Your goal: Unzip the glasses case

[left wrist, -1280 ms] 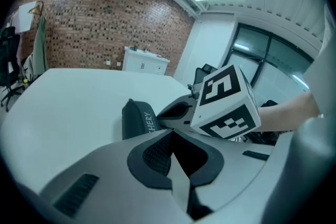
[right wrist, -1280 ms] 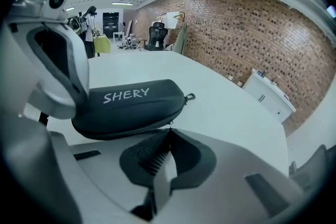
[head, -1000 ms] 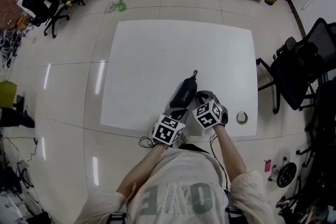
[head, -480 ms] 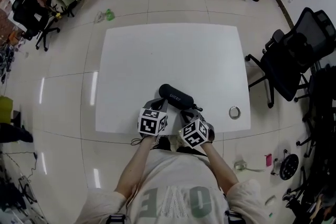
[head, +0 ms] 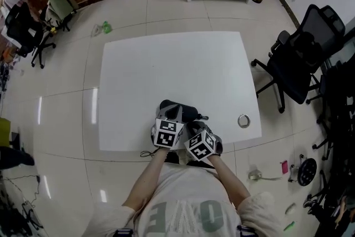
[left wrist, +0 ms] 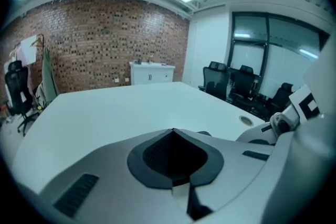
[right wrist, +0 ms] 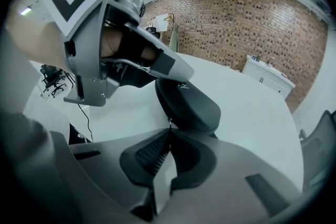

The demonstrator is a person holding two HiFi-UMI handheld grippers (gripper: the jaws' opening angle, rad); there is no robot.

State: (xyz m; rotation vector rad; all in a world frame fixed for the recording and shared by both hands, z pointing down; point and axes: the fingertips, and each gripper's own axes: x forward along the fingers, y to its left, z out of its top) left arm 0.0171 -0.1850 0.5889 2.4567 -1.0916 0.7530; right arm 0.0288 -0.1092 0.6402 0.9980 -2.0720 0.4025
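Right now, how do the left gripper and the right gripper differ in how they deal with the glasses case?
The right gripper is shut on the small zipper pull at the end of the glasses case. The left gripper is shut with nothing between its jaws. The right gripper points at the case's end, while the left gripper reaches over its top. Both sit close together at the near edge of the table.

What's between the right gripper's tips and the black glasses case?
Just the zipper pull, running from the glasses case into the shut right gripper, seen in the right gripper view.
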